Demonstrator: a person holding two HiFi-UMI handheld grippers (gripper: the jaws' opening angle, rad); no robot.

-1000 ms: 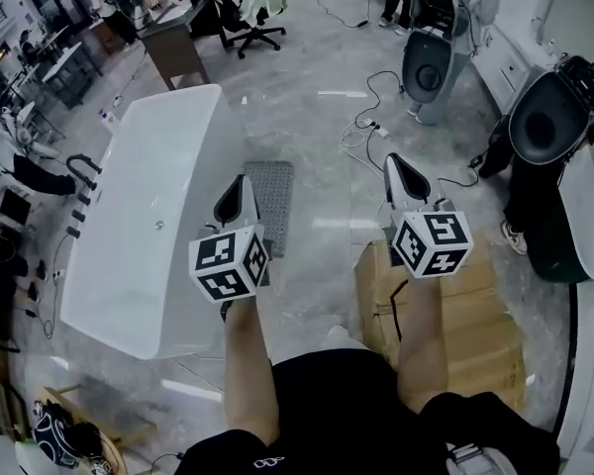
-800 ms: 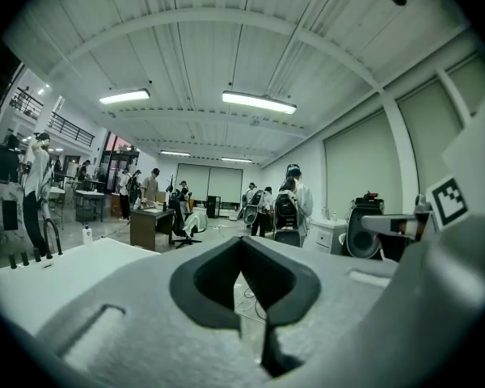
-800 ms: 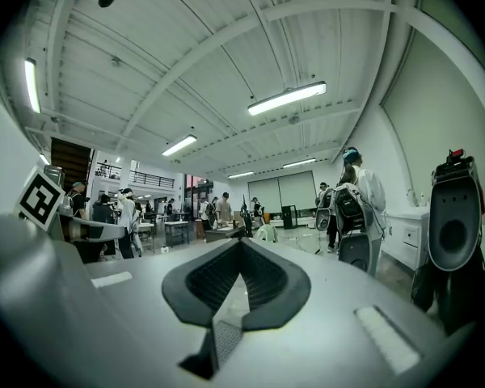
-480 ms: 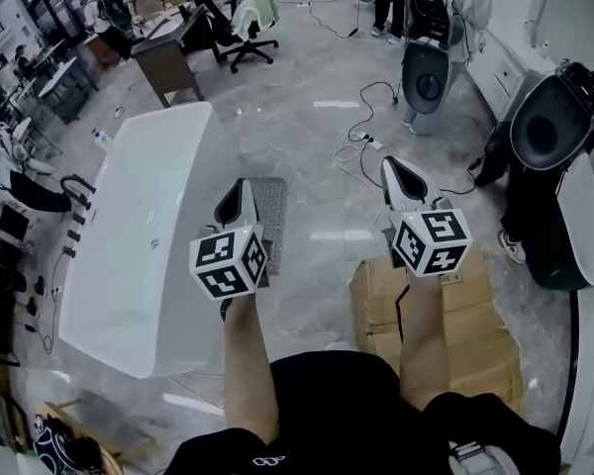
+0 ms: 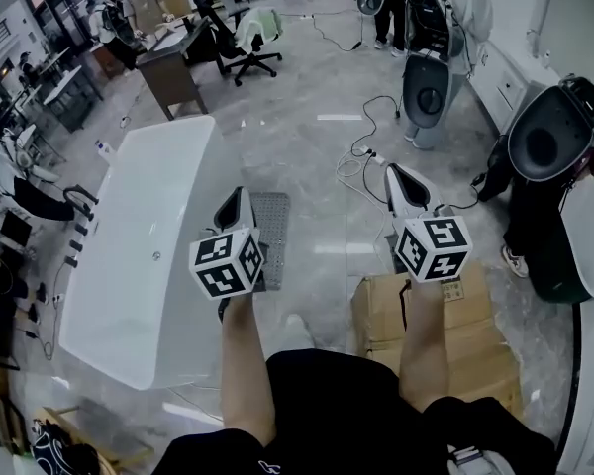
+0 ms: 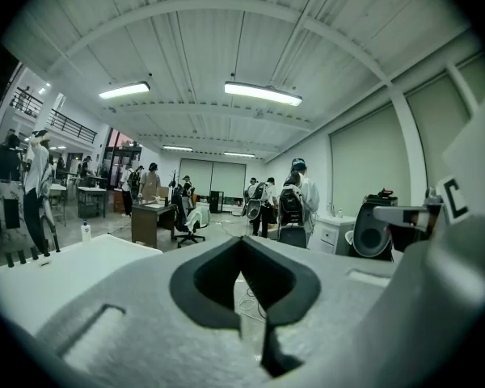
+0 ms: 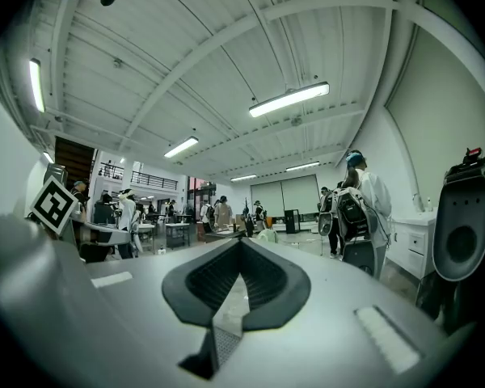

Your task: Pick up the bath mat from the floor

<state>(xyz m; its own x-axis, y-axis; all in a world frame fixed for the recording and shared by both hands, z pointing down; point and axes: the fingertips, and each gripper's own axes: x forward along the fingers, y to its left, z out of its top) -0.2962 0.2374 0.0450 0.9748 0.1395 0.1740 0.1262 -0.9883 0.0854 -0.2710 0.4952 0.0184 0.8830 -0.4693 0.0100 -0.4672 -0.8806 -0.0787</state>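
Left gripper (image 5: 236, 198), jaws closed on nothing like your right gripper (image 5: 396, 174), hovers nearer the mat (image 5: 272, 228), which lies below it, lengthwise away from you

On my left I see a long white bathtub (image 5: 139, 236) standing on the grey floor (image 5: 307, 117). A cardboard box (image 5: 470, 325) lies low on the right, cables (image 5: 361, 151) trail beyond it, and an office chair (image 5: 252, 30) sits by a desk (image 5: 173, 67) far back.
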